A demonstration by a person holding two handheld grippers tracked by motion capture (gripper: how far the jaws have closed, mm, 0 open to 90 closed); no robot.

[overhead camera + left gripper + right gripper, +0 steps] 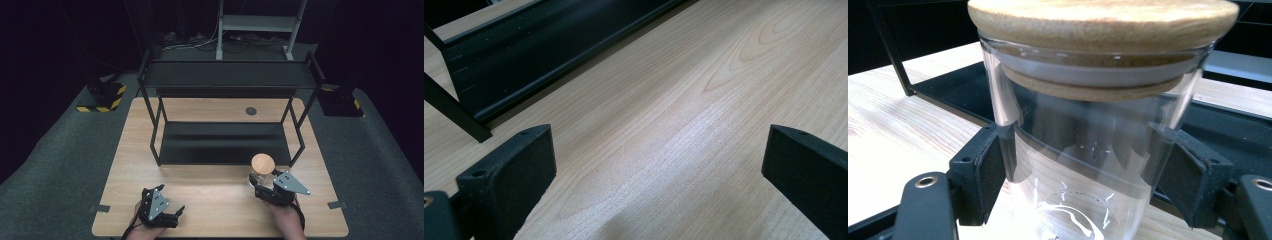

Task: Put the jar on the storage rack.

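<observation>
Two grippers sit low on the wooden table [215,200], near the person's edge. From the high view, the right gripper [261,181] has its jaws closed on a glass jar [261,176] with a round wooden lid [262,163]. The jar stands upright, just in front of the black rack [225,142], close to the rack's right front leg. The rack lies straight ahead of the jar, away from the person, so I think the jar will go forward onto a shelf. The right hand is the near one; the left gripper [176,214] is well apart from the jar, off to the left side. From up here the jar's clear wall is hard to make out, and the lid hides most of it.

In the left gripper view, the two black jaws stand wide apart with nothing between them, just bare table [684,100]. The rack's low shelf [549,45] is up ahead and to the left.

In the right gripper view, the jaws press on both sides of the jar [1088,150], below the lid [1103,20]. The jar looks empty. Its bottom is cut off, so I cannot tell if it rests on the table or is lifted a little.
</observation>
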